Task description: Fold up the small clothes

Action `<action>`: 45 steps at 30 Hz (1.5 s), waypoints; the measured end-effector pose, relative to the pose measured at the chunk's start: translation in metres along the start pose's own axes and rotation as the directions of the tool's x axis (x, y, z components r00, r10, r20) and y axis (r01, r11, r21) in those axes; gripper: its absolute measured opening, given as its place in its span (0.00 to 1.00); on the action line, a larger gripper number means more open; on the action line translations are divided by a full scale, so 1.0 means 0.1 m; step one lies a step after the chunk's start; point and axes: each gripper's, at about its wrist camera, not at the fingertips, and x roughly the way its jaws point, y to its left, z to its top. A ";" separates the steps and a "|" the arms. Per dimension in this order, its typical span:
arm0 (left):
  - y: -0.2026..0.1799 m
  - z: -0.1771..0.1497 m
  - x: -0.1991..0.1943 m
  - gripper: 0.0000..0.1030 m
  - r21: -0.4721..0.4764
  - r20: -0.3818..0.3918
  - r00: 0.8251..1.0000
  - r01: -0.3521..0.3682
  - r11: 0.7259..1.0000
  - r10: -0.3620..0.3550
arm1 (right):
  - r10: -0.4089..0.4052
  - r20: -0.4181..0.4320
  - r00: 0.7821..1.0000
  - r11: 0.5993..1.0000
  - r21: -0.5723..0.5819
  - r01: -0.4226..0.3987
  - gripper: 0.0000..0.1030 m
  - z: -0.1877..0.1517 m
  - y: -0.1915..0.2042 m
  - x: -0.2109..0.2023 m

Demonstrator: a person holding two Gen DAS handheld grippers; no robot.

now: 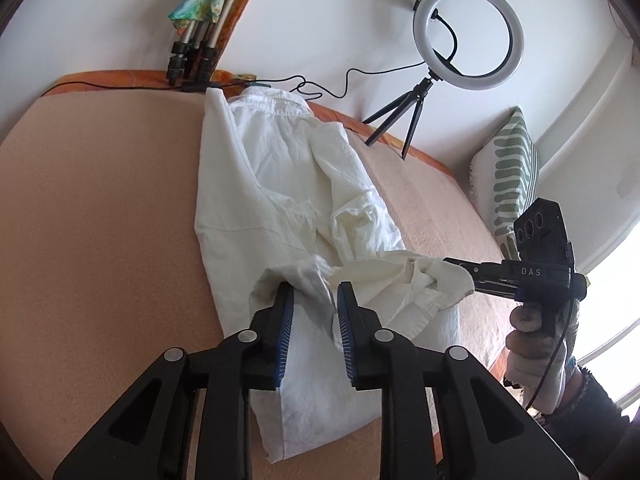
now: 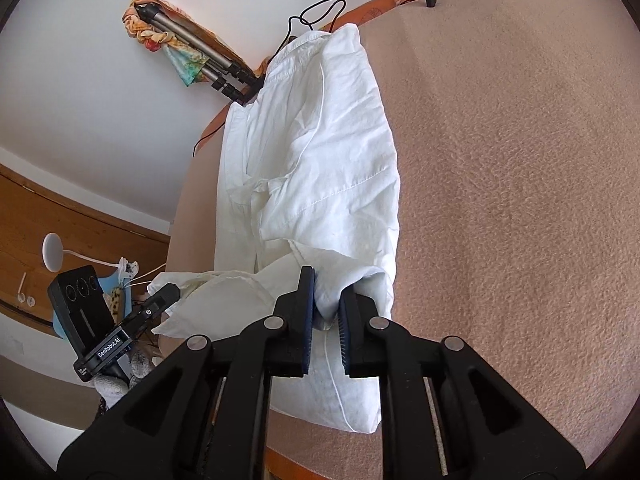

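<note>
A white shirt (image 1: 276, 176) lies lengthwise on the pinkish-tan bed cover (image 1: 100, 220), its sides folded in, collar at the far end. It also shows in the right wrist view (image 2: 320, 152). My left gripper (image 1: 314, 294) is shut on a bunched fold of the shirt's near end and lifts it. My right gripper (image 2: 326, 294) is shut on another fold of the same end, also raised. In the left wrist view the right gripper (image 1: 468, 276) pinches the cloth from the right. In the right wrist view the left gripper (image 2: 176, 294) pinches it from the left.
A ring light on a small tripod (image 1: 468, 36) stands at the far edge with its cable (image 1: 320, 84). Folded tripod legs with a colourful cloth (image 1: 200, 36) lean against the wall. A striped cushion (image 1: 508, 176) lies far right. A wooden headboard and lamp (image 2: 52, 256) are at left.
</note>
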 end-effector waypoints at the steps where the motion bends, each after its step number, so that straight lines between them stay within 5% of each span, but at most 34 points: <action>1: 0.00 0.02 -0.05 0.24 0.008 0.019 1.000 -0.017 1.000 0.017 | 0.018 0.004 1.000 1.000 -0.004 -0.018 0.21 0.01 0.00 -0.05; 5: 0.01 0.02 -0.18 0.24 0.021 0.058 0.997 -0.054 0.998 0.052 | 0.026 0.060 0.998 0.999 -0.024 -0.025 0.52 0.05 0.05 -0.27; 7: 0.01 -0.02 -0.23 0.24 0.034 0.072 0.994 -0.084 0.996 0.082 | 0.027 0.093 0.995 0.998 -0.056 -0.022 0.52 0.05 0.10 -0.40; 10: 0.03 -0.10 -0.16 0.27 0.058 0.051 0.993 -0.114 0.992 0.111 | -0.086 0.141 0.986 0.985 -0.140 0.106 0.52 -0.01 0.23 -0.53; 16: 0.18 -0.20 0.19 0.34 -0.021 -0.051 0.987 -0.155 0.988 0.154 | -0.165 0.042 0.985 0.979 -0.113 0.169 0.52 -0.07 -0.01 -0.27; 19: 0.19 -0.22 0.29 0.34 -0.067 -0.070 0.991 -0.120 0.991 0.116 | -0.182 0.011 0.983 0.976 -0.123 0.182 0.52 -0.06 -0.04 -0.13; 22: 0.07 -0.25 0.34 0.29 0.003 -0.060 0.989 -0.139 0.990 0.139 | -0.197 -0.014 0.980 0.972 -0.136 0.194 0.52 -0.07 0.03 -0.01; 24: 0.02 -0.26 0.36 0.10 0.034 -0.055 0.988 -0.144 0.989 0.146 | -0.235 0.002 0.972 0.955 -0.185 0.231 0.52 -0.08 0.13 0.05; 27: 0.03 -0.26 0.33 0.04 0.027 -0.043 0.990 -0.131 0.991 0.132 | -0.270 0.007 0.963 0.932 -0.251 0.263 0.52 -0.12 0.25 0.14; 28: 0.04 -0.26 0.30 0.04 0.021 -0.038 0.991 -0.129 0.991 0.130 | -0.281 0.010 0.960 0.923 -0.270 0.273 0.50 -0.14 0.28 0.17; 30: 0.04 -0.25 0.23 0.03 0.011 -0.016 0.993 -0.118 0.993 0.118 | -0.322 0.025 0.946 0.898 -0.308 0.314 0.30 -0.15 0.35 0.20; 32: 0.03 -0.26 0.17 0.03 0.017 0.006 0.994 -0.112 0.994 0.112 | -0.301 0.026 0.953 0.902 -0.316 0.293 0.14 -0.13 0.36 0.18; 35: 0.03 -0.29 0.07 0.03 0.011 0.038 0.994 -0.103 0.995 0.103 | -0.182 0.026 0.983 0.944 -0.275 0.182 0.08 -0.10 0.36 0.03; 37: 0.08 -0.28 0.03 0.03 -0.005 0.055 0.996 -0.066 0.998 0.066 | 0.026 0.007 1.000 0.973 -0.231 -0.024 0.08 -0.05 0.32 -0.09; 40: 0.14 -0.28 0.10 0.03 0.012 0.058 0.992 -0.110 0.994 0.109 | 0.317 -0.040 0.947 0.928 -0.195 -0.319 0.08 0.00 0.17 -0.09; 43: 0.26 -0.26 0.26 0.04 -0.017 0.008 0.992 -0.126 0.992 0.126 | 0.156 -0.056 0.986 0.970 -0.181 -0.164 0.08 0.09 0.03 0.14; 45: 0.26 -0.25 0.31 0.06 -0.009 -0.002 0.990 -0.140 0.990 0.140 | 0.080 -0.078 0.994 0.983 -0.158 -0.092 0.13 0.11 -0.08 0.25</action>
